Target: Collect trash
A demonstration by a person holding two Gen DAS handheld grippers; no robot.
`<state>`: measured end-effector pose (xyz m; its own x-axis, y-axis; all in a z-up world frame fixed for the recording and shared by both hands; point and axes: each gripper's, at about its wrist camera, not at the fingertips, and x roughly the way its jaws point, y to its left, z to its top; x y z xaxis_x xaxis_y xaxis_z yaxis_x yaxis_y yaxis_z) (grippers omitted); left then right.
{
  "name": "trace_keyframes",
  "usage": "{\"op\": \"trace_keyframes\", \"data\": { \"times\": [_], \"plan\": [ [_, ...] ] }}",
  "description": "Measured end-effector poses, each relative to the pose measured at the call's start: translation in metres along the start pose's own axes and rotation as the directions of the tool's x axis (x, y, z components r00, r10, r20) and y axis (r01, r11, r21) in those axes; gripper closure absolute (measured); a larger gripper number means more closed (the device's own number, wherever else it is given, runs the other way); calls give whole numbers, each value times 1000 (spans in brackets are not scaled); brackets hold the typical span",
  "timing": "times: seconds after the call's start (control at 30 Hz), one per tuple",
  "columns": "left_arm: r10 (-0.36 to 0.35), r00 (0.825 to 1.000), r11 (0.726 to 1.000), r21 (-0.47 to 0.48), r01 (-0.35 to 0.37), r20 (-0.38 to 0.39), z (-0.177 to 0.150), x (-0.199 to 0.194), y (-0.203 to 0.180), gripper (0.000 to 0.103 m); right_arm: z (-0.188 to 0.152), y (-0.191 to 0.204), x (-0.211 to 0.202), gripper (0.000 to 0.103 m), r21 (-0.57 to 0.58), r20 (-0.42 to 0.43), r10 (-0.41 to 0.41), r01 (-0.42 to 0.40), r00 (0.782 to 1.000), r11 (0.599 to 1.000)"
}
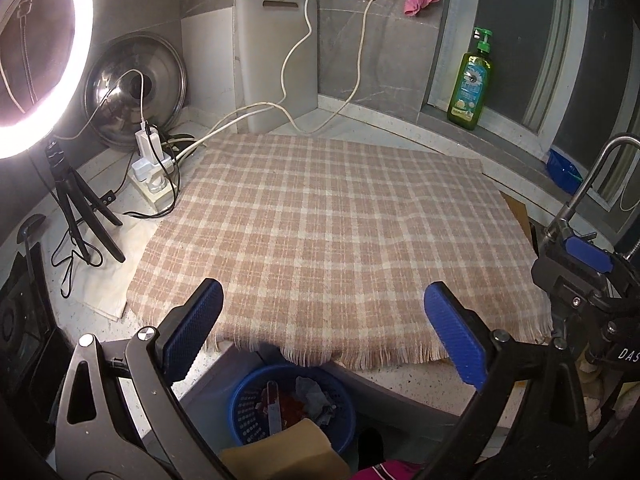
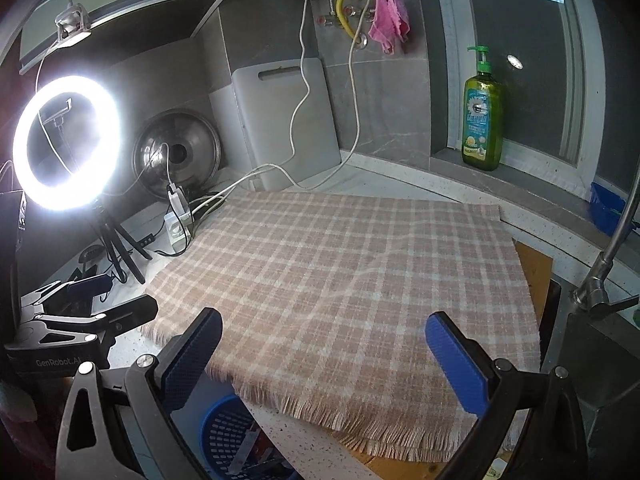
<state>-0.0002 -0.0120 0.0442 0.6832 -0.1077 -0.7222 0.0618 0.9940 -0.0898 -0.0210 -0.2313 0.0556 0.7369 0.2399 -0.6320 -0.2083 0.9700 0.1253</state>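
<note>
Woven fringed plaid cloth (image 1: pixel 328 232), perforated plastic basket (image 1: pixel 244 408), glossy metal lid (image 1: pixel 132 92).

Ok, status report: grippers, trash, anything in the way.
Left gripper open, empty. Right gripper open, empty. Trash sits in blue basket below counter edge; plaid cloth shows no trash. Nothing blocking.

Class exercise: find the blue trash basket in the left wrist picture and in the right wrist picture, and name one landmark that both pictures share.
Left wrist: the blue trash basket sits at bottom centre, below the counter edge, with trash in it.
Right wrist: the basket shows at bottom left, partly hidden by the counter.
Shared landmark: the fringed edge of the plaid cloth hangs just above it.
</note>
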Motion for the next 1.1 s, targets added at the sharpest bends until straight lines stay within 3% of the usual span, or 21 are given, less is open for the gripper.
{"op": "trace_keyframes", "data": {
  "times": [1.1],
  "plan": [
    [46, 998, 999, -13, -47, -39, -9, -4, 0, 1, -4, 3, 4, 0, 7, -41, 42, -42, 998, 999]
  ]
}}
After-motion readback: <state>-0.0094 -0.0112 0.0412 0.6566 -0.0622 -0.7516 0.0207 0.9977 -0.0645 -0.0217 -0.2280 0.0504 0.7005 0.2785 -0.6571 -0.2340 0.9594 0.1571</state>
